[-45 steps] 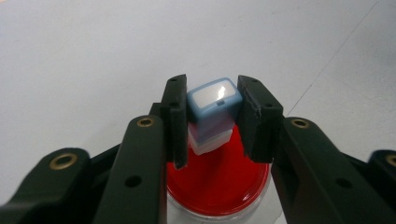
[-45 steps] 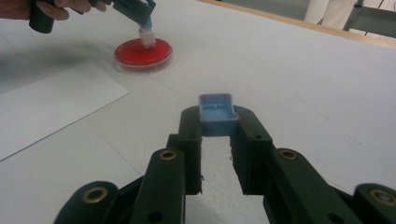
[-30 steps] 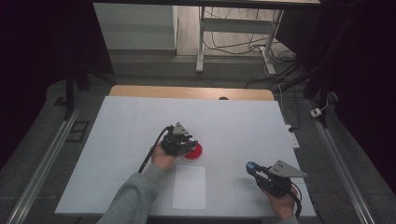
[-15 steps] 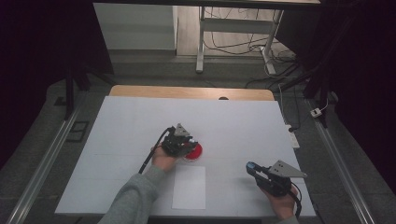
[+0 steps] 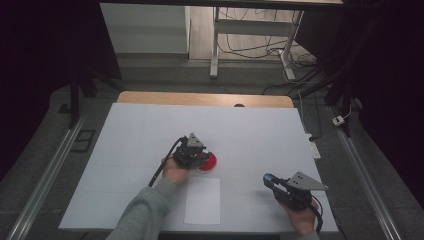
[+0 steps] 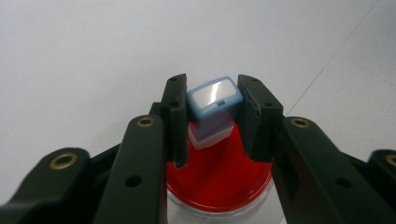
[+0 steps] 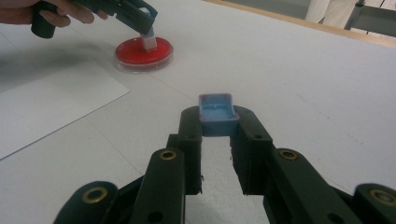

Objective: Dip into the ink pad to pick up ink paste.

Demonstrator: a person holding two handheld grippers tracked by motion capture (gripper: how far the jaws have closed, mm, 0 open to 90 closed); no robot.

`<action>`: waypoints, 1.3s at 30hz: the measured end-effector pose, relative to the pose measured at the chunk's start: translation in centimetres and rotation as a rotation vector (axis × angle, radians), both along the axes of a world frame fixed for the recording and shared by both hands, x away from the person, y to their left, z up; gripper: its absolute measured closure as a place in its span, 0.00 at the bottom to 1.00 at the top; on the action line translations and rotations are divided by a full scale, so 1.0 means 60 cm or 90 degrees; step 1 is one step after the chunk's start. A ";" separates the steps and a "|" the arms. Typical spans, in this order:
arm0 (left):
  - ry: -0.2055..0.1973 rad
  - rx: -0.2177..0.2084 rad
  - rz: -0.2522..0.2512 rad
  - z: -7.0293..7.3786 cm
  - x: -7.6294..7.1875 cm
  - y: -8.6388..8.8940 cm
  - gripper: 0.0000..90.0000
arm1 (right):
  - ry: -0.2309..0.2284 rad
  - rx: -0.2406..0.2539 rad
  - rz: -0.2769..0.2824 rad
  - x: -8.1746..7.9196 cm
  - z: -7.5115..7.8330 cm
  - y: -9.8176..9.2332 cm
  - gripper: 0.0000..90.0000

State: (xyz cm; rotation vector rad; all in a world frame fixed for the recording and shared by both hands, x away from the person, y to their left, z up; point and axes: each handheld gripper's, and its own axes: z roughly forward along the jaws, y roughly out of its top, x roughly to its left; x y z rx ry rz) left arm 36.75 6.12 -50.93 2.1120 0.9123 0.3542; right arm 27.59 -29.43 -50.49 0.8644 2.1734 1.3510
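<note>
A small blue-and-white stamp (image 6: 214, 105) stands with its lower end on a round red ink pad (image 6: 219, 184), and my left gripper (image 6: 212, 95) is shut on its blue top. In the high view the left gripper (image 5: 199, 155) sits over the red pad (image 5: 210, 163) mid-table. My right gripper (image 7: 217, 116) is shut on a small blue cap (image 7: 215, 106), held just above the table near the front right corner (image 5: 270, 181). The right gripper view also shows the stamp (image 7: 149, 39) on the pad (image 7: 144, 55) farther off.
A white sheet of paper (image 5: 202, 200) lies flat near the front edge, between the two hands, also seen as the sheet (image 7: 51, 105) in the right gripper view. The white table top (image 5: 150, 130) ends at a wooden strip (image 5: 200, 98) at the back.
</note>
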 end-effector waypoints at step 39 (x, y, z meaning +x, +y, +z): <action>-0.007 -0.090 0.006 0.019 -0.002 0.016 0.73 | -0.004 -0.001 0.000 -0.001 0.002 0.000 0.82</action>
